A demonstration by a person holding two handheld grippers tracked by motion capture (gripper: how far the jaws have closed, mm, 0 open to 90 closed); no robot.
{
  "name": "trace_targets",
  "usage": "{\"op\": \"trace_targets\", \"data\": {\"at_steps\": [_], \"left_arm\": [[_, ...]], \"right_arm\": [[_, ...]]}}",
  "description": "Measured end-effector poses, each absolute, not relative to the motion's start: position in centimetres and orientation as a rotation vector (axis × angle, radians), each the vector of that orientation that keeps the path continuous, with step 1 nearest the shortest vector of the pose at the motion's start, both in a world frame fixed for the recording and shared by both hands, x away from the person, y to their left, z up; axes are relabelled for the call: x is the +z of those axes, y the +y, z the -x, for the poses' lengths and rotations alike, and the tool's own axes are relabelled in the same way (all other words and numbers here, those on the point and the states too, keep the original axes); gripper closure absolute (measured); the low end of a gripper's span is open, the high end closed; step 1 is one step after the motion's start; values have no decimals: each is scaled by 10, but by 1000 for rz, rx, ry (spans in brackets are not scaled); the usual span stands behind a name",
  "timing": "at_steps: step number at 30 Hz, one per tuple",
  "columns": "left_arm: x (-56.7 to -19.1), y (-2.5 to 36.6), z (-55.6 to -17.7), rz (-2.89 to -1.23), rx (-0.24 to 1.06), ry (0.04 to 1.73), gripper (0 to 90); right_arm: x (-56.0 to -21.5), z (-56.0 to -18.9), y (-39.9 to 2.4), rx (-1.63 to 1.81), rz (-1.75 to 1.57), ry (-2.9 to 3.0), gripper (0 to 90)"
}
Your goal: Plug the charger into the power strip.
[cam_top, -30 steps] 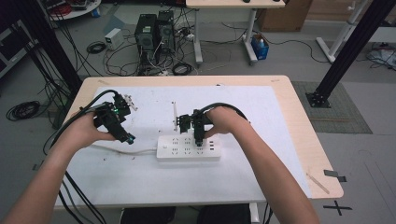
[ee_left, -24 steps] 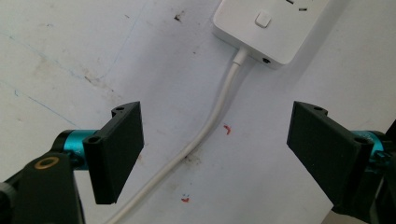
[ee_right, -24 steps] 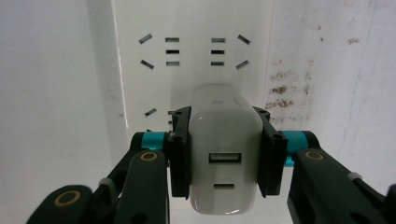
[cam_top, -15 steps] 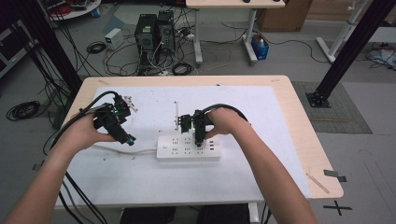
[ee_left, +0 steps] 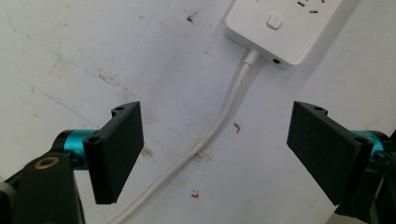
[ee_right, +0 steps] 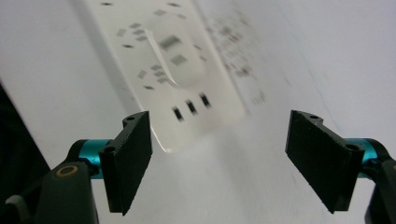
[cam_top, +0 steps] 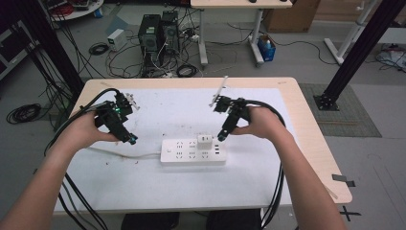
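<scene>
A white power strip lies on the white table top, with a small white charger plugged into its upper row. My right gripper hangs just right of the charger, tilted down towards the strip's right end. Its jaws have just been opening and stand wide with nothing between them. The right gripper view, blurred, shows the strip and charger ahead of the open right gripper. My left gripper is open left of the strip, above the strip's white cord.
The strip's cord runs left across the table towards its left edge. Black gripper cables trail off both sides of the table. Computer towers and loose cables sit on the floor beyond the far edge.
The right gripper has let go of the charger, opened, and drawn back to the right of it. The charger stays in the strip. The left gripper has hardly moved.
</scene>
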State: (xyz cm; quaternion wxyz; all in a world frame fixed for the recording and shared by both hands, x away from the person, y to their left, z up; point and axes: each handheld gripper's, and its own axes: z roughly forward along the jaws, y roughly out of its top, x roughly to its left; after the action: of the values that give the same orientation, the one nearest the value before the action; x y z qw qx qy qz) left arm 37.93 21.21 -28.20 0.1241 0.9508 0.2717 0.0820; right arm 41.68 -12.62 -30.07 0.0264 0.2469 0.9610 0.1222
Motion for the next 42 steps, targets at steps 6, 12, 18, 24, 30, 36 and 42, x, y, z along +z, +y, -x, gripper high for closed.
{"op": "trace_targets", "data": {"at_steps": [6, 12, 18, 24, 30, 36, 42], "left_arm": [[-284, 209, -384, -2771, 227, 824, 189], [-286, 204, -390, -2765, 225, 842, 189], [-287, 199, -394, -2766, 220, 838, 188], [-287, 197, -394, -2765, 224, 838, 189], [-289, 196, -393, -2772, 225, 835, 188], [-291, 192, -393, -2775, 224, 828, 188], [-293, 191, -394, -2779, 218, 821, 188]], "right_arm": [[-296, -415, -180, 401, -1149, 2769, 225], [-300, -415, -208, 360, -1309, 2662, 218], [-302, -415, -218, 360, -1338, 2662, 218], [-301, -416, -217, 368, -1330, 2665, 218], [-304, -418, -218, 362, -1310, 2672, 218], [-304, -418, -217, 355, -1319, 2669, 218], [-308, -416, -217, 352, -1314, 2678, 218]]}}
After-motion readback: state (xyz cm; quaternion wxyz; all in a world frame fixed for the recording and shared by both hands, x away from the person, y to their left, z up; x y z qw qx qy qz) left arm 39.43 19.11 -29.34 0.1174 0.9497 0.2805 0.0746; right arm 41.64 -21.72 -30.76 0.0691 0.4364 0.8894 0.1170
